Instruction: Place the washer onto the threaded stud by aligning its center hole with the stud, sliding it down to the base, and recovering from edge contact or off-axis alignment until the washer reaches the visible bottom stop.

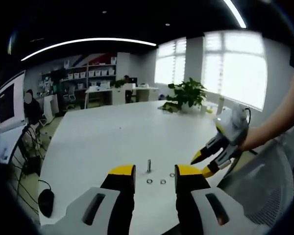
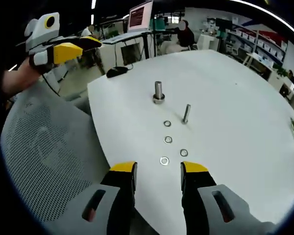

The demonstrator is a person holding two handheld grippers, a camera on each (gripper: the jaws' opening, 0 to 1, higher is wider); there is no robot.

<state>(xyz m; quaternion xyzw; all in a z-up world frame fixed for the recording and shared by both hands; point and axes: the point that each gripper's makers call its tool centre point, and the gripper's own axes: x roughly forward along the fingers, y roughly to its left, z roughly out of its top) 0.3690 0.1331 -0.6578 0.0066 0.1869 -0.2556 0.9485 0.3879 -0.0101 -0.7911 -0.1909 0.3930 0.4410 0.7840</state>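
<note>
Beside stud (image 2: 186, 113), loose washers (image 2: 168, 139) (four)

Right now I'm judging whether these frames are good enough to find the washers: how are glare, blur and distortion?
Left gripper view: the windows blow out white, the ceiling light bows from fisheye, and the washers are tiny between the jaws. Right gripper view: even light on the table, the stud and washers are fairly crisp, and the mesh chair back bulges near the rim.
</note>
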